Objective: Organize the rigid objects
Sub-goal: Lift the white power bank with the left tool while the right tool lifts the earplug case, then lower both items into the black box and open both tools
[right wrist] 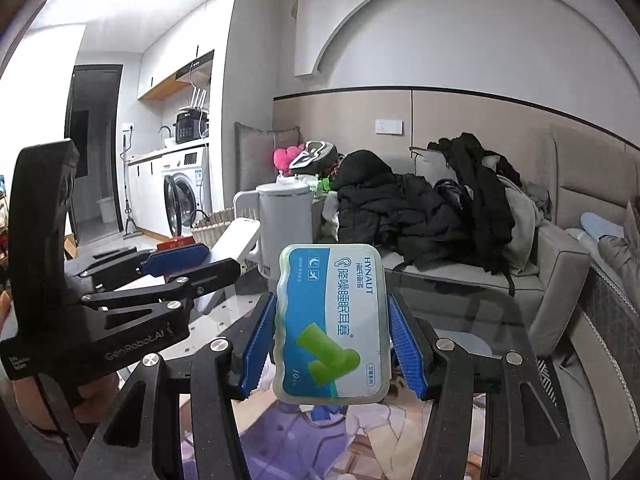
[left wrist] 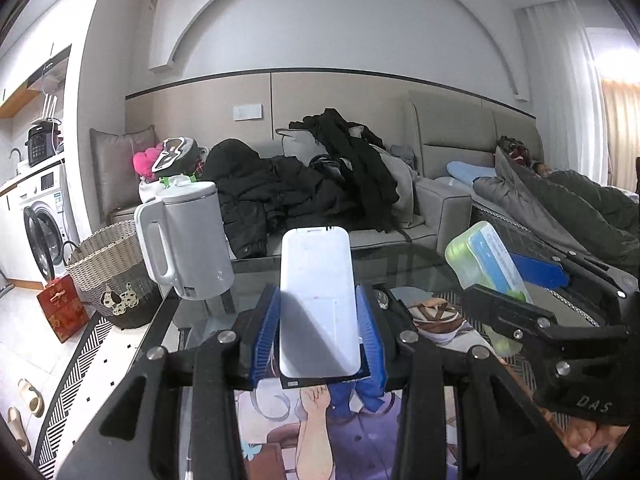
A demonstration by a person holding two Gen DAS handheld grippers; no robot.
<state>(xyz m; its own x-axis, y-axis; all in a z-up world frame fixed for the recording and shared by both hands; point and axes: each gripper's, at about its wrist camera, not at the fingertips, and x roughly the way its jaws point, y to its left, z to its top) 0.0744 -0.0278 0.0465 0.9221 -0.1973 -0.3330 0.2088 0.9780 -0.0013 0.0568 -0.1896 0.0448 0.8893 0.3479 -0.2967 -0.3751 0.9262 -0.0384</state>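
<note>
Holding both items lifted above the glass worktop, we have the left tool clamped on a white phone-shaped case and the right tool clamped on an earplug box — probably carrying them to be sorted.

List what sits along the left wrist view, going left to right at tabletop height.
White front-loading washing machine → woven wicker basket with a dog motif → white plastic electric kettle → flat white rounded case held in the left gripper → green-and-blue earplug box held in the right gripper.
</note>
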